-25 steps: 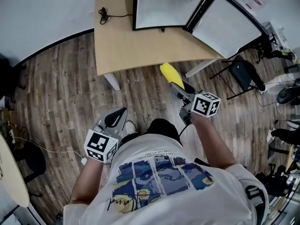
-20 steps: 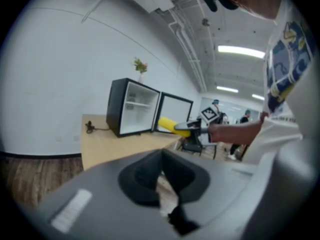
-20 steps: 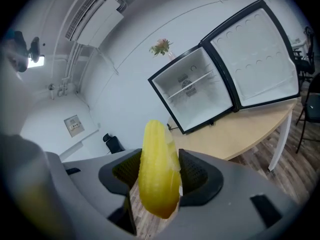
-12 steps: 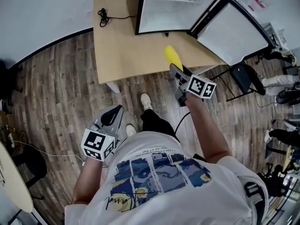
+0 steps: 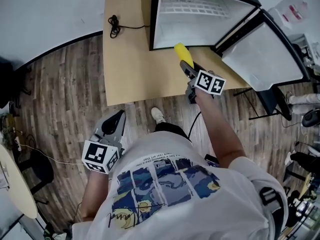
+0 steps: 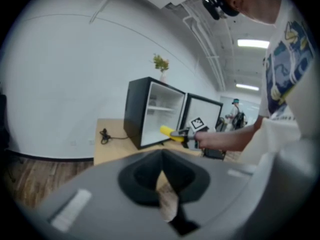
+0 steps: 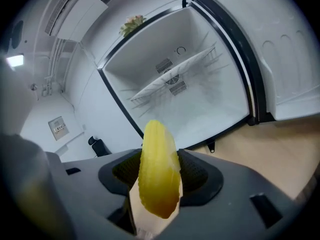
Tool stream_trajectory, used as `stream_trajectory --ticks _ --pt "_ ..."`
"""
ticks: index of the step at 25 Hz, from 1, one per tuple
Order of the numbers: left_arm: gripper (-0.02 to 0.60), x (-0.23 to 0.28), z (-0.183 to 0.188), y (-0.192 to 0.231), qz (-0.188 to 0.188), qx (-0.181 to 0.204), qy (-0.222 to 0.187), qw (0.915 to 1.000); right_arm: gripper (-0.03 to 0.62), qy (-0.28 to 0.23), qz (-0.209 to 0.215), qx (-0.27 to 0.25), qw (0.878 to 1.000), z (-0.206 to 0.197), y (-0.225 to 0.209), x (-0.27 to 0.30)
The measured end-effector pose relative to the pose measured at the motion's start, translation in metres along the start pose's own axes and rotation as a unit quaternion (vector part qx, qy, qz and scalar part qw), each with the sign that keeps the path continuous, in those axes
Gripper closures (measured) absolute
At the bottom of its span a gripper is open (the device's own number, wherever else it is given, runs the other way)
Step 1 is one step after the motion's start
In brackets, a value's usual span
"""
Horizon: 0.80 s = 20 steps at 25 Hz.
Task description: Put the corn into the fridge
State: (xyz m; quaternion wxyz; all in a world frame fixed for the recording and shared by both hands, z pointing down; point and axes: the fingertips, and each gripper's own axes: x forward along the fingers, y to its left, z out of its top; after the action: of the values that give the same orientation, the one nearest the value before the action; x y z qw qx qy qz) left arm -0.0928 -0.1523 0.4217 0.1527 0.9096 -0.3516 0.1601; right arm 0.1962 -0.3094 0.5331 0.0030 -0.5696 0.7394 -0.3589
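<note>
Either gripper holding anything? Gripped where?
Right gripper is shut on the corn, fingers clamping its near half; the far end sticks out toward the open fridge. Left gripper is shut and empty.

**Corn carried up to fridge mouth**

Right gripper point(image 5: 188, 69) w/ corn point(image 5: 182, 54) went fwd. 1 s ago it hung over the floor point(image 5: 60, 89), short of the worktop point(image 5: 130, 59). It then crossed the edge and ended over the worktop, corn tip at the fridge point(image 5: 200, 19) opening. Person stepped closer, shoe point(image 5: 158, 115) nearing the worktop.

Fridge point(image 5: 195, 19) common to all views
</note>
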Motion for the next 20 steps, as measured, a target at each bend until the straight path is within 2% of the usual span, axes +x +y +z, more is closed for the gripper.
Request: stream_trajectory --ticks 8,20 --pt "0.572 0.05 0.026 0.018 0.039 -0.009 0.005 0.9992 0.367 0.03 -0.003 -0.019 0.999 0.026 -0.047 0.082" --pt "0.572 0.069 0.039 0.052 0.128 -0.032 0.015 0.9911 0.367 0.07 -0.023 -0.055 0.996 0.044 -0.081 0.178"
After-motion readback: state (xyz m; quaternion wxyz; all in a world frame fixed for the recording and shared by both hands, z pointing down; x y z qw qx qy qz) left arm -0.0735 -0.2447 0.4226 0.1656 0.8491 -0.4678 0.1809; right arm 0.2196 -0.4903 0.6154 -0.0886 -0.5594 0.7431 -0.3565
